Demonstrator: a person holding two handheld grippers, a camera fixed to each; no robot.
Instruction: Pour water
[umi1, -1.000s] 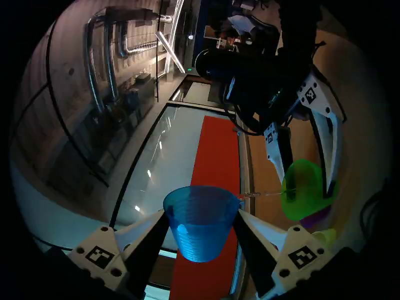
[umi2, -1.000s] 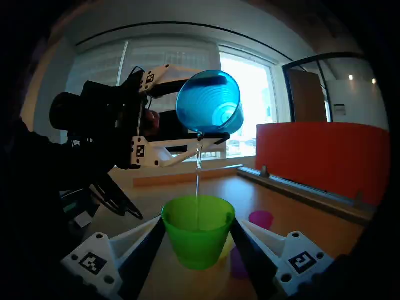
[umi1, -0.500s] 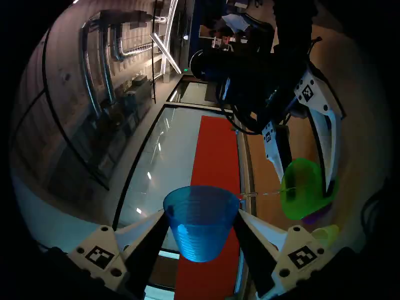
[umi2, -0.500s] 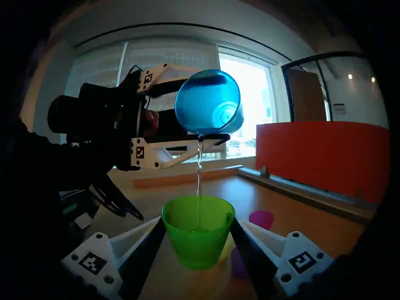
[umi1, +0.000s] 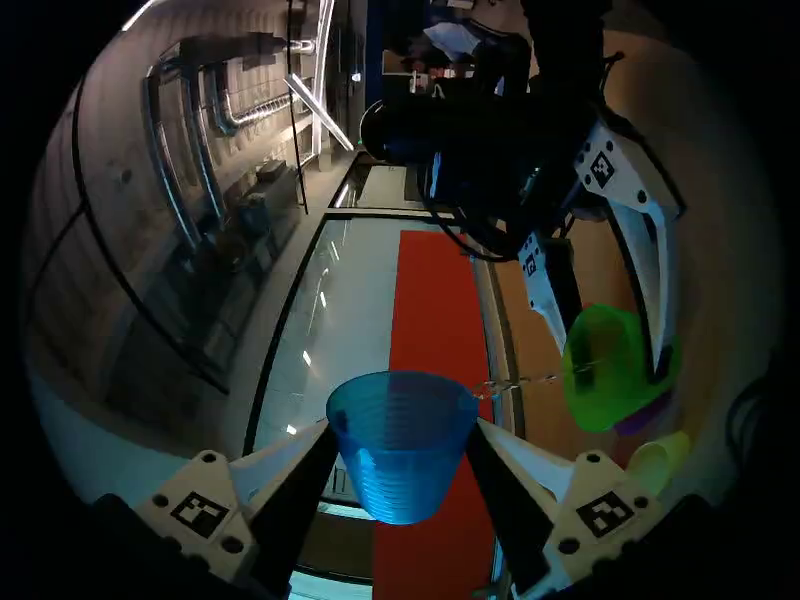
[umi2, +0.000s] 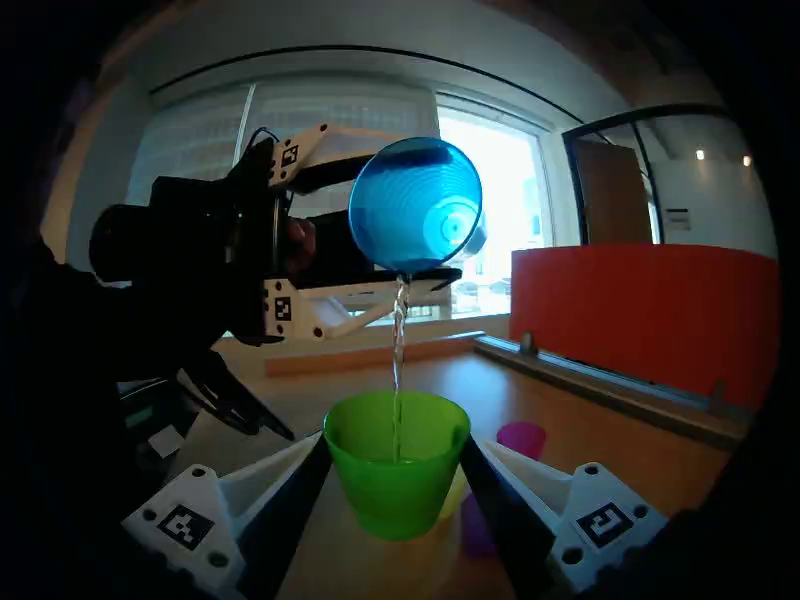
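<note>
Translucent blue cup (umi2: 415, 205) tipped steeply, raised above upright green cup (umi2: 397, 460), thin stream of water (umi2: 398, 345) falling from its rim into the green cup

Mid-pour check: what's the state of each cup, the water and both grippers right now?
Blue cup: tipped steeply, pouring from its lower rim.
Green cup: upright under the blue cup, catching water; fill level hard to tell.
Water: thin stream falling into the green cup.
Left gripper: shut on the blue cup.
Right gripper: shut on the green cup.
Pink cup: on the table, untouched.
</note>
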